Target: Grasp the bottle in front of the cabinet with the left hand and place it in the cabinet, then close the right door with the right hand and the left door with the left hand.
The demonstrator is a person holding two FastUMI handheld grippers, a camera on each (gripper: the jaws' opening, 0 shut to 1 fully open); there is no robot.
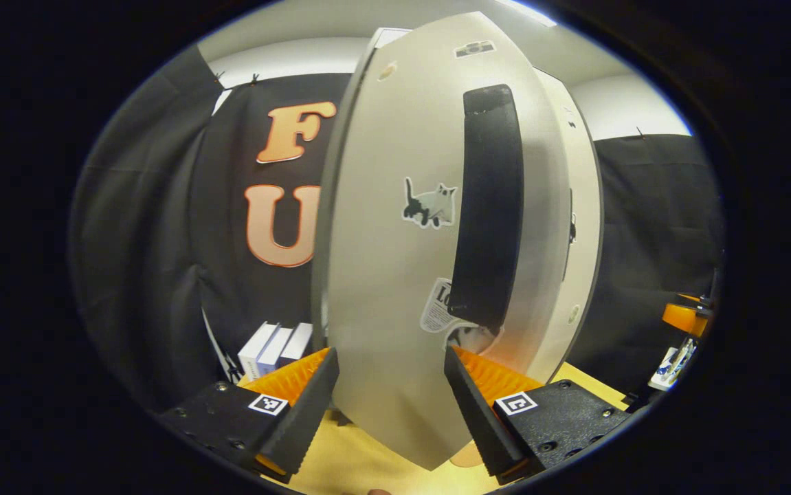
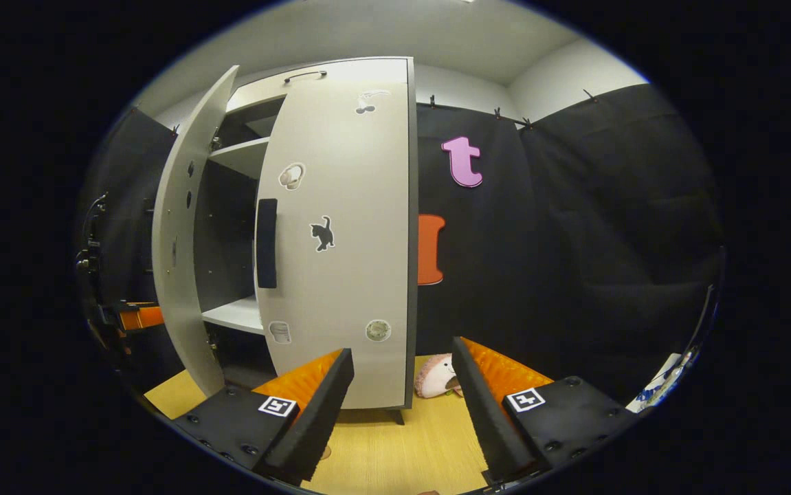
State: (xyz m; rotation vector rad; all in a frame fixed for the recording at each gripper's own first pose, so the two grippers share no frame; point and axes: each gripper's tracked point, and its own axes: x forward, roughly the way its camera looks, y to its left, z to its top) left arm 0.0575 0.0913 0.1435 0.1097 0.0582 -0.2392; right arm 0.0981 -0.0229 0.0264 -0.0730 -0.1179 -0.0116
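left door ajar, right door shut

in the left gripper view the left tongs stood wide open and empty, close up against the outer face of the left door, its black handle just ahead between the fingers. in the right gripper view the right tongs were also open, gripping nothing, above the wooden surface. ahead of them the cabinet had its right door closed and its left one swung out. i couldn't make out the bottle inside.

Light wood table; cabinet stands on it; pink plush toy beside cabinet; white boxes at back.
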